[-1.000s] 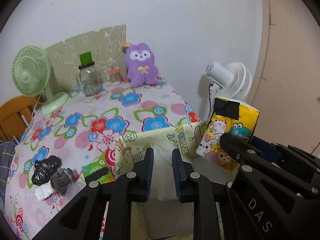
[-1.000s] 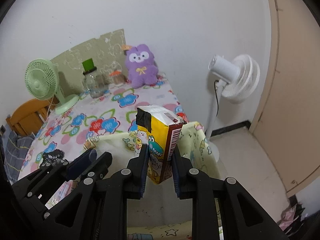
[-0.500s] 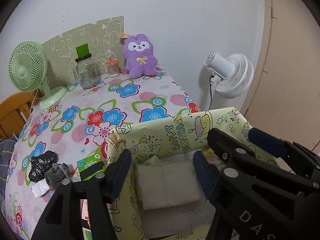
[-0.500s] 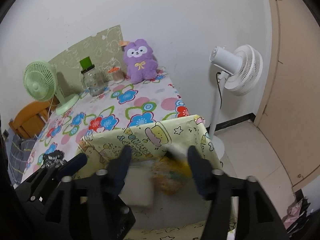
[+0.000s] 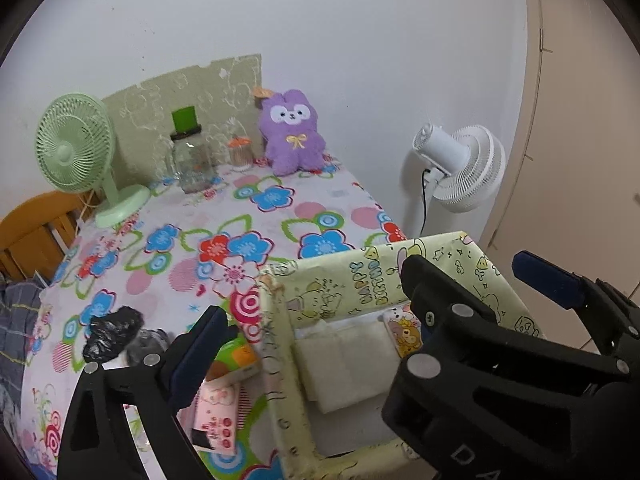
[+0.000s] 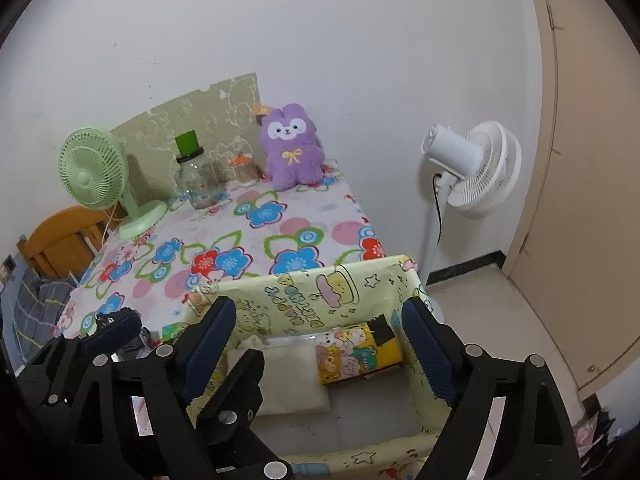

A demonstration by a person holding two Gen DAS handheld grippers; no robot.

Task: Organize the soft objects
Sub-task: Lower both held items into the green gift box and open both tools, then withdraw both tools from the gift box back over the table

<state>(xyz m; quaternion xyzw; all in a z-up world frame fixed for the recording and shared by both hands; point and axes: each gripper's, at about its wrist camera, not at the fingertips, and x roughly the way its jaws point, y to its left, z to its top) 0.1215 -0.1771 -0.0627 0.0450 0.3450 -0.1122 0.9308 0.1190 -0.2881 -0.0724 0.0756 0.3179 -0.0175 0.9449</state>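
Right wrist: yellow tissue pack (image 6: 360, 354) inside box (image 6: 304, 292).

**Small room, white walls, flowered table**

A plain white wall (image 6: 320, 32) fills the view from 10 to 1 o'clock, evenly lit. At 3 o'clock stands a beige door (image 6: 592, 160), with pale floor tiles (image 6: 500, 320) and a dark skirting (image 6: 460, 270) below it. A white pedestal fan (image 6: 476, 168) stands on the floor at 2 o'clock, just beside the table (image 6: 320, 208), which wears a flowered cloth. At the table's far edge a green patterned board (image 6: 192, 120) leans on the wall. A green desk fan (image 6: 94, 176) sits at 10 o'clock, a wooden chair (image 6: 60, 240) at 9.
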